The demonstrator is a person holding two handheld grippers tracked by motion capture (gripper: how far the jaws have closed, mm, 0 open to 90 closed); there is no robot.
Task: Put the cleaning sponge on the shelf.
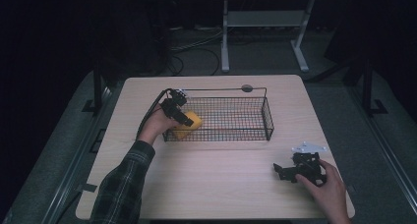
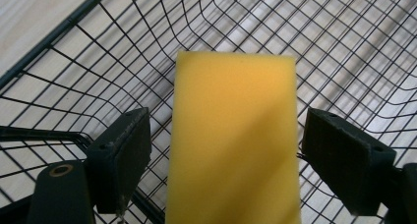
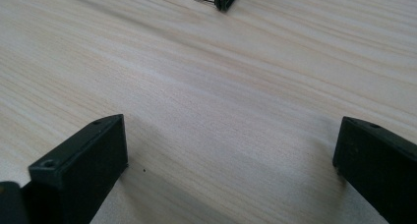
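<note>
Hovering over the left end of the black wire basket (image 1: pixel 231 117), the left gripper (image 1: pixel 184 117) has its jaws spread wide, with a gap on each side of the yellow sponge (image 2: pixel 235 135) that lies between them on the mesh floor, near the basket's left wall. Nothing grips the sponge, so it looks either just let go or about to be picked up. If the jaws are raised carelessly, a pad (image 2: pixel 123 157) could drag the soft foam along or catch a wire of the mesh and tug the light basket across the wooden table (image 1: pixel 216 184). If they close off-centre, the sponge may squash and twist out. The right gripper (image 1: pixel 295 171) rests low on the table near its right edge, jaws wide and empty, well apart from the basket, so it cannot steady it
</note>
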